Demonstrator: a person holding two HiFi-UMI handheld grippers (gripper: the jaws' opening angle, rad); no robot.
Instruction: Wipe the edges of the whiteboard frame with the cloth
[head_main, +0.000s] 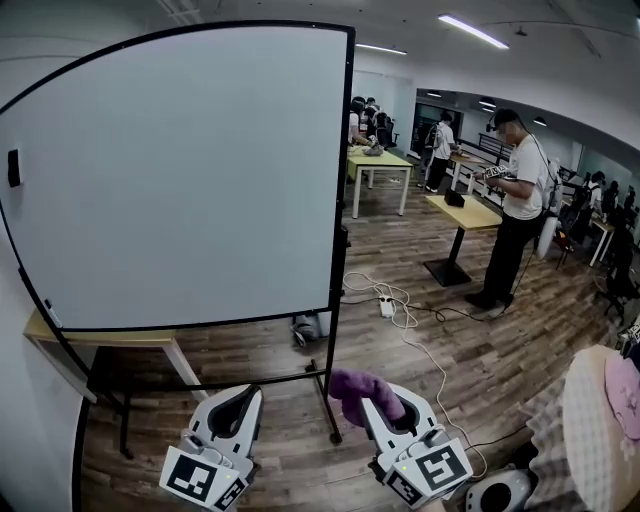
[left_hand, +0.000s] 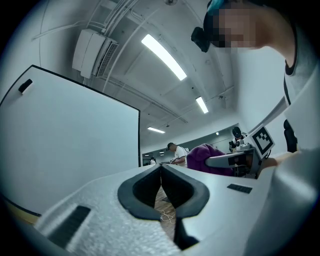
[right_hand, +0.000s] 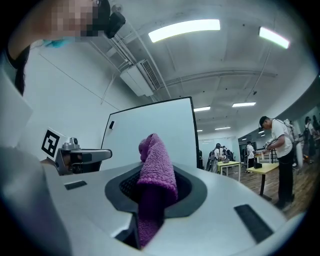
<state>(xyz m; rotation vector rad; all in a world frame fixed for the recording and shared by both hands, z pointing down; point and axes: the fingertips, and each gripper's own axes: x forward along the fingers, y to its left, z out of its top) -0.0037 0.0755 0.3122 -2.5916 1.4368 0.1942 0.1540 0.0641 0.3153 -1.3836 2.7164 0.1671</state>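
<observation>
The whiteboard (head_main: 180, 170) stands upright on its stand at the left of the room. It has a thin black frame (head_main: 343, 170) around a clean white face. A small dark object (head_main: 13, 167) sits on the board near its left edge.

Both tools are held low in front of the stand. The left claw (head_main: 240, 398) is below the bottom edge of the board. In the left gripper view its two jaws are together, tip against tip, with nothing between them. The right claw (head_main: 385, 405) is just to the right of the stand's right post. Its jaws are clamped on the purple cloth (head_main: 358, 388). In the right gripper view the cloth stands up out of the jaws as a folded hump and also hangs down between them. The cloth is near the lower part of the post. In the left gripper view it shows to the right of the board's edge, apart from it.

Behind the lower left corner of the board there is a light wooden surface (head_main: 100, 338). The floor (head_main: 480, 350) is of wooden planks, and white cables (head_main: 400, 315) lie on it to the right of the stand. Farther right a person (head_main: 515, 200) in a white shirt and dark cap stands beside a yellow surface (head_main: 465, 212). More people are at other tables farther back.
</observation>
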